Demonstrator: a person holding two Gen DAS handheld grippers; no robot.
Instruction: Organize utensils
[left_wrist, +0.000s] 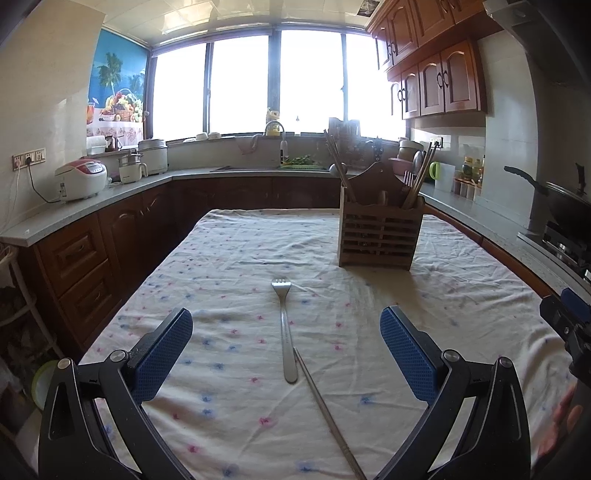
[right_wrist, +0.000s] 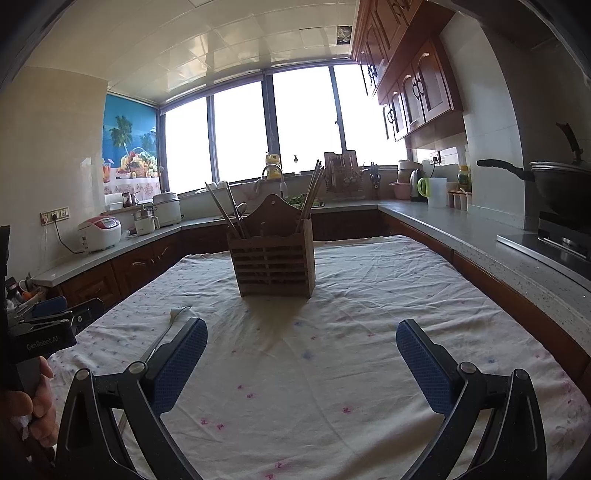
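Here: left gripper (left_wrist: 286, 354) spread wide, holding nothing, above fork (left_wrist: 285, 328) and chopstick (left_wrist: 327, 410) lying flat on cloth (left_wrist: 221, 258), tips touching. Right gripper (right_wrist: 301, 363) wide too, empty. Caddy (right_wrist: 272, 264) upright further back, chopsticks inside.

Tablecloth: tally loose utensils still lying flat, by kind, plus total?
Fork: 1, tines pointing toward the wooden holder.
Metal chopstick: 1 visible, lying diagonally beside the fork handle; a second under it cannot be ruled out.
Total: 2 loose on the tablecloth.
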